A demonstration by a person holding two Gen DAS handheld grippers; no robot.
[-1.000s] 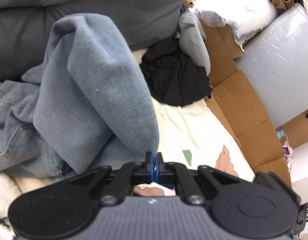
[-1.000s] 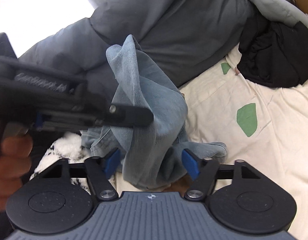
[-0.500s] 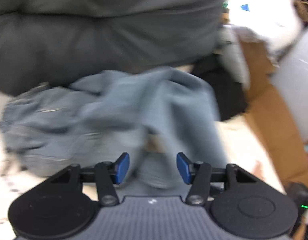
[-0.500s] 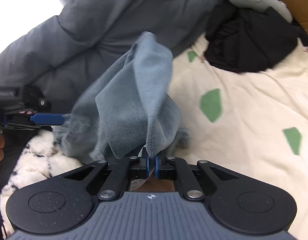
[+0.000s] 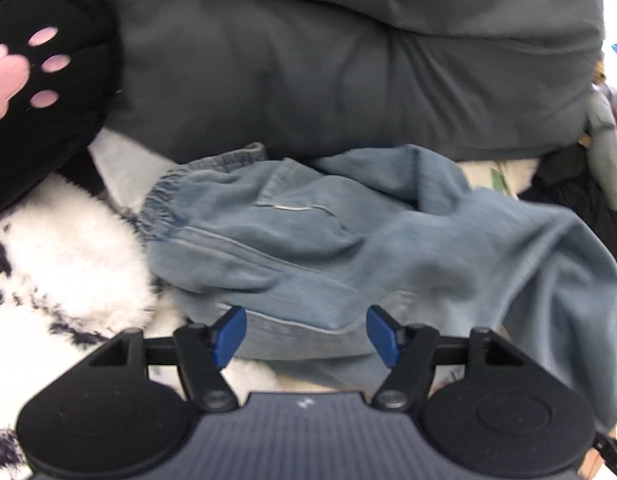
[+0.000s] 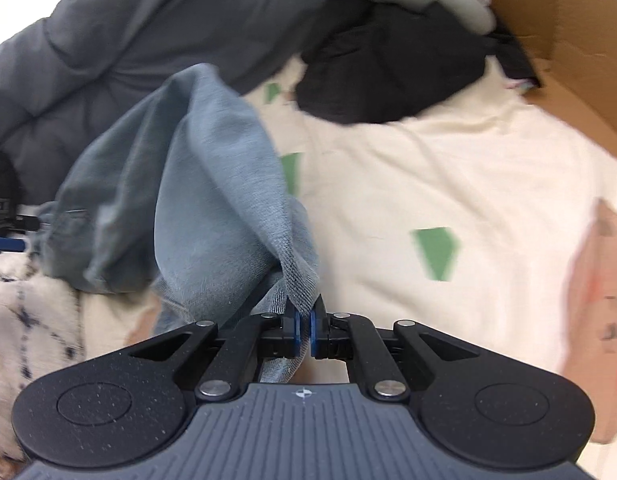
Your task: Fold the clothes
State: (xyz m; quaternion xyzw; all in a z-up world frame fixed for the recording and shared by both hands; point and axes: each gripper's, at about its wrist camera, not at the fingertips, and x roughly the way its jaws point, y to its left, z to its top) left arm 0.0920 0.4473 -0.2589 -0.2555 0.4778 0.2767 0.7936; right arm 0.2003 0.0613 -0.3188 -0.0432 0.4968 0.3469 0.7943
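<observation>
**Blue trousers on a cluttered bed**

A cream bedsheet with green patches (image 6: pixel 448 168) covers the surface, backed by a thick dark grey quilt (image 5: pixel 348 60). The faded blue denim trousers with an elastic waistband (image 5: pixel 308 240) lie crumpled against the quilt, partly on a white fluffy blanket with dark marks (image 5: pixel 64 264). The right gripper (image 6: pixel 303 330) is clenched on a trouser edge, lifting it. The left gripper (image 5: pixel 306 334) is spread wide, holding nothing. A heap of black clothing (image 6: pixel 388 68) and a brown cardboard box (image 6: pixel 548 40) crowd the far side.
</observation>
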